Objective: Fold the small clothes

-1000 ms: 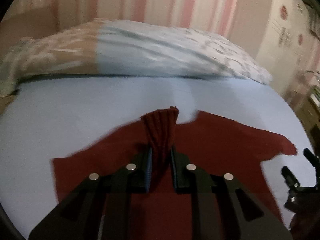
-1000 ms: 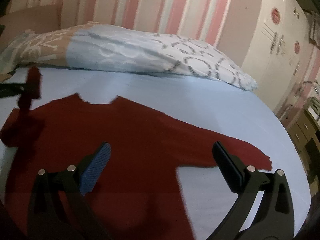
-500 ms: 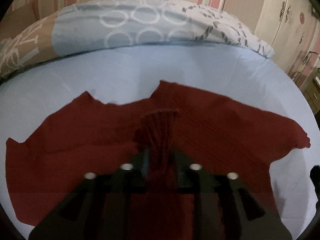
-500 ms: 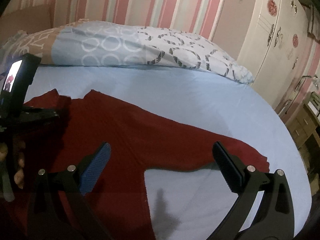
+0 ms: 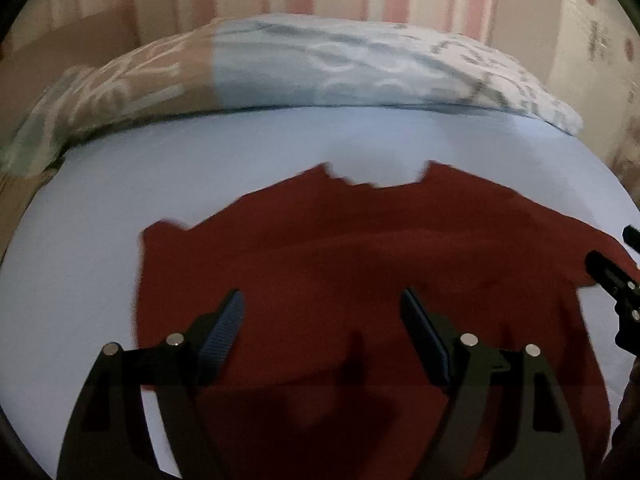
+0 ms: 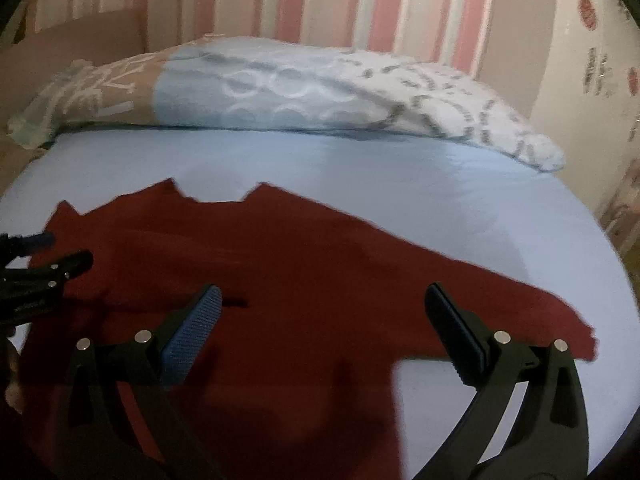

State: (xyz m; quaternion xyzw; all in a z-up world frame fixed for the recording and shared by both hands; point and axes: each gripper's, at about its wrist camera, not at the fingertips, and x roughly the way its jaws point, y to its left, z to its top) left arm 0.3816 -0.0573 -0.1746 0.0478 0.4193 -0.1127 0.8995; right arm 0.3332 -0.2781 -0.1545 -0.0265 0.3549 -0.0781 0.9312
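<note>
A dark red knit sweater (image 5: pixel 360 264) lies flat on the light blue bed sheet, neck toward the pillow. Its left sleeve is folded in over the body; its right sleeve (image 6: pixel 520 312) still stretches out to the right. My left gripper (image 5: pixel 322 320) is open and empty, hovering over the sweater's lower body. My right gripper (image 6: pixel 320 320) is open and empty above the body and the right sleeve. Each gripper shows at the edge of the other's view: the right one (image 5: pixel 616 280), the left one (image 6: pixel 44 264).
A patterned blue, beige and white pillow (image 5: pixel 320 68) lies along the head of the bed. Behind it is a pink-striped wall (image 6: pixel 360 4); a white wardrobe (image 6: pixel 592 56) stands at the right. Blue sheet (image 5: pixel 80 240) surrounds the sweater.
My left gripper held the left sleeve's cuff, carried it over the sweater body, then opened and let it go. The right gripper stayed open and shifted slightly.
</note>
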